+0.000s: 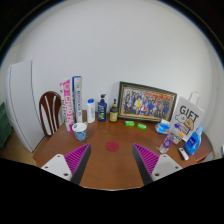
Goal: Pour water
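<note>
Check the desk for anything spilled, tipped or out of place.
Nothing stands out. The bottles stand upright near the wall beside the framed photo, which leans as frames do. The white cup sits upright, and the wooden desk shows no puddle. The claw is open, holding nothing.

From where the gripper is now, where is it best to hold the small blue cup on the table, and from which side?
Take the blue cup by its side wall, fingers at either side, coming straight from the front. It stands upright, beyond the left finger, with boxes close behind it. The gripper is open and holds nothing.
</note>
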`<action>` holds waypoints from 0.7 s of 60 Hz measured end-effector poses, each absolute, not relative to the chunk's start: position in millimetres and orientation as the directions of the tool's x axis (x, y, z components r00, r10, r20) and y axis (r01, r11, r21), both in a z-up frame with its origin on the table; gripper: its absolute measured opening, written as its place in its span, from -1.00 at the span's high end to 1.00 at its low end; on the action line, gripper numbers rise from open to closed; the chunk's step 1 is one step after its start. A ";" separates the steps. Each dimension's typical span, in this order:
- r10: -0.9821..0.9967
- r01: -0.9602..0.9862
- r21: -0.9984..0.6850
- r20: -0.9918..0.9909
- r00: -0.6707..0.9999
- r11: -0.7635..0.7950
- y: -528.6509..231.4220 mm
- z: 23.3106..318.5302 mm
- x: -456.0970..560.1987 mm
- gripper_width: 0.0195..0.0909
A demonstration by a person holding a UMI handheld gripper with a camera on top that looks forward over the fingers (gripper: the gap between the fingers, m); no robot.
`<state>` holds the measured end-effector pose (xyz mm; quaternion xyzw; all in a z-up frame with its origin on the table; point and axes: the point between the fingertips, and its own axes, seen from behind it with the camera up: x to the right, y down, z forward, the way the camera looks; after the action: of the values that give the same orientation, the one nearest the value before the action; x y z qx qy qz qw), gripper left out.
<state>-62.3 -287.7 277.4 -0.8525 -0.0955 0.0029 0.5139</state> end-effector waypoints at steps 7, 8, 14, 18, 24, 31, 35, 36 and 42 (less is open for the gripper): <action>0.106 0.116 -0.867 0.074 0.992 -0.485 -281.1 264.5 -31.9 -0.85; 0.096 0.111 -0.867 0.074 0.993 -0.485 -283.7 262.7 -27.1 -0.85; 0.052 0.089 -0.866 0.072 0.996 -0.492 -270.8 244.6 21.7 -0.86; 0.023 0.078 -0.865 0.076 0.997 -0.495 -262.3 228.9 59.1 -0.85; -0.016 0.061 -0.862 0.080 0.997 -0.504 -244.3 202.5 116.2 -0.86; -0.030 0.065 -0.877 0.090 0.995 -0.475 -208.1 178.1 177.0 -0.86; -0.030 0.070 -0.889 0.094 0.995 -0.452 -182.0 165.5 207.3 -0.86; -0.030 0.069 -0.892 0.092 0.995 -0.446 -175.1 162.7 214.1 -0.86; -0.030 0.040 -0.910 0.057 0.998 -0.414 -131.7 145.5 244.5 -0.87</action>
<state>244.5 -131.7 145.5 -0.8401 -0.0027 -0.0323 0.5414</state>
